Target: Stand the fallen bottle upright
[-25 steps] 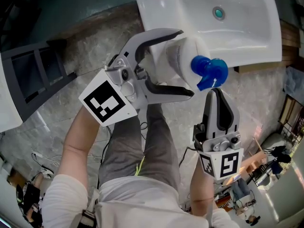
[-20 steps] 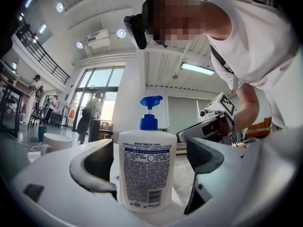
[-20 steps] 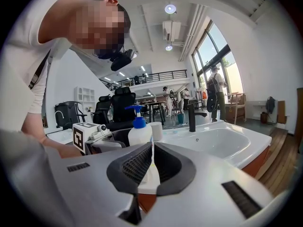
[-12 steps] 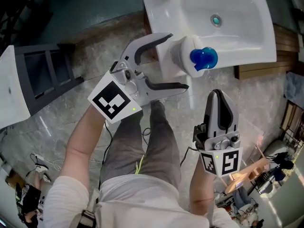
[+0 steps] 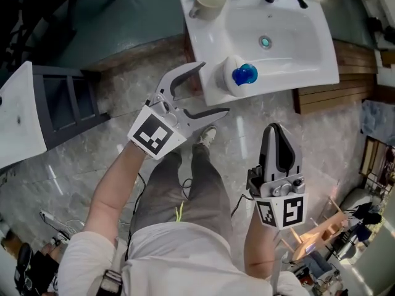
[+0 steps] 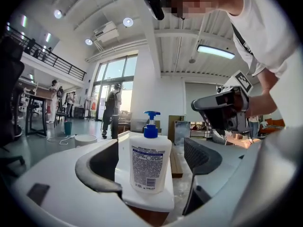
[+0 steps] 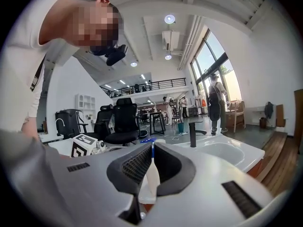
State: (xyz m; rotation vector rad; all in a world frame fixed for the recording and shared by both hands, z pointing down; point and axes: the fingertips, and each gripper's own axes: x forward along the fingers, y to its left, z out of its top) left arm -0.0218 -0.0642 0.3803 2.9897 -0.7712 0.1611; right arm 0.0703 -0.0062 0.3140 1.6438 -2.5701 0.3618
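White short-sleeved shirt (image 5: 185, 258), grey trousers (image 5: 179, 184) — pale-grey left gripper (image 5: 215, 88) and right gripper (image 5: 278, 128).

The left tongs (image 6: 151, 171) are wide apart and hold nothing. Between them you can see a white bottle (image 6: 150, 161) with a blue pump (image 6: 151, 123). It stands upright on the corner of the white sink (image 6: 147, 200). The right tongs (image 6: 221, 111) are up on the right.

Grey stone floor (image 5: 80, 147) fills the head view, with a dark shelf unit (image 5: 68, 100) at nine o'clock and wooden decking (image 5: 345, 66) at two o'clock. Tall windows (image 6: 113, 84) and round ceiling lights (image 6: 128, 21) brighten the white hall, where black office chairs (image 7: 124, 122) stand.
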